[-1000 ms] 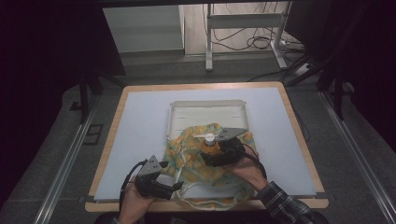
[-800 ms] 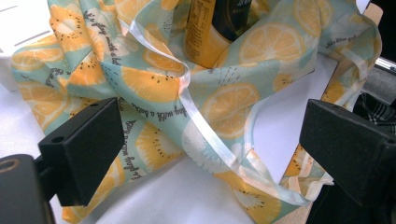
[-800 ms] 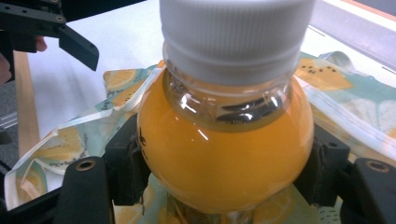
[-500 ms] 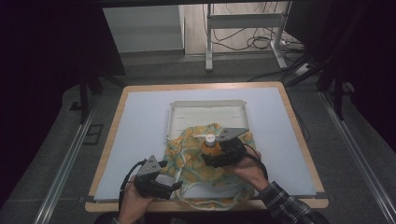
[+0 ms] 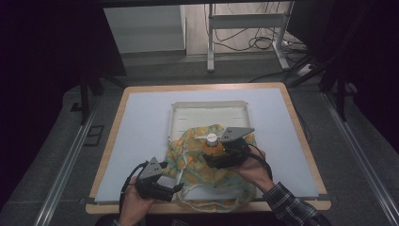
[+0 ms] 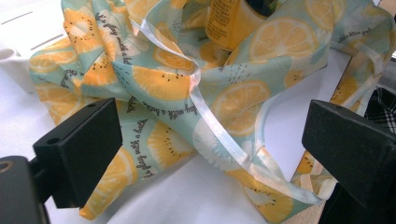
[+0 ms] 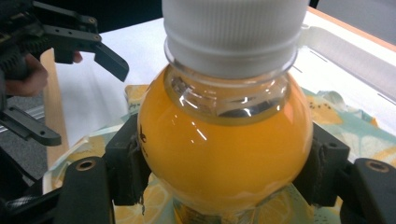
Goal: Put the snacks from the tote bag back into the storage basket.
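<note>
Nothing has moved: right gripper clamps the orange bottle upright.

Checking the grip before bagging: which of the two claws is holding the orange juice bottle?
The right claw: its jaws clamp the orange juice bottle. The left claw is open.

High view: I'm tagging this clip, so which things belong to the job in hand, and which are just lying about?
In the job:
- bottle of orange drink, clamped in the right gripper
- lemon-print cloth bag under it
- left gripper, open at the bag's ribbon

Lying about:
- white tray behind the bag
- metal stand beyond the table
- floor cables
</note>
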Available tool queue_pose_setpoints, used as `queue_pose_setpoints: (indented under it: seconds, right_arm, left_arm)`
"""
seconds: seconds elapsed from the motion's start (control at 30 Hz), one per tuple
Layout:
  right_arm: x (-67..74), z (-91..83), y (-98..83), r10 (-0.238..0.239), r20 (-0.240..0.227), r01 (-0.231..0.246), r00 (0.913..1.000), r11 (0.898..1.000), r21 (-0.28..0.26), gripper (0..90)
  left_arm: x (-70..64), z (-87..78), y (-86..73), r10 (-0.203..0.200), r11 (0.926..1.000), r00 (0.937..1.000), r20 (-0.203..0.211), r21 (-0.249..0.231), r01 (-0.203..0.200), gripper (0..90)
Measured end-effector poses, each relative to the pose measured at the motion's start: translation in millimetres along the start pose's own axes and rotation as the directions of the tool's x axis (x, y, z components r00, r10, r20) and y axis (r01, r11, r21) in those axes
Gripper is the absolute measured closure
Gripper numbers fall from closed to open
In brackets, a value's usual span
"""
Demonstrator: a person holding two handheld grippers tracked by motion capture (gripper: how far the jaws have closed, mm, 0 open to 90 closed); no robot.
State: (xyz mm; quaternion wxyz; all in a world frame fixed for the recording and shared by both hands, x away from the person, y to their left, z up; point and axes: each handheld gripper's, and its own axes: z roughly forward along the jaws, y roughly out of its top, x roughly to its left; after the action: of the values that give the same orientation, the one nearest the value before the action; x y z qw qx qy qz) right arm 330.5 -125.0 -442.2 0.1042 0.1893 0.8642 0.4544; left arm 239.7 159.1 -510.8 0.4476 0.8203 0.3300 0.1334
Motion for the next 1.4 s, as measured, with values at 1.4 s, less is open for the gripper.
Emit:
queue_pose_setpoints:
  seconds: [1.4]
  right_arm:
    - [-2.4,-3.8,42.7,-0.004,-0.024,0.003,0.9997,0.999,-0.036,30.3]
  left_arm:
    - [2.8,-5.1,-0.4,0.009,0.9994,0.9998,-0.016,-0.033,-0.009,4.7]
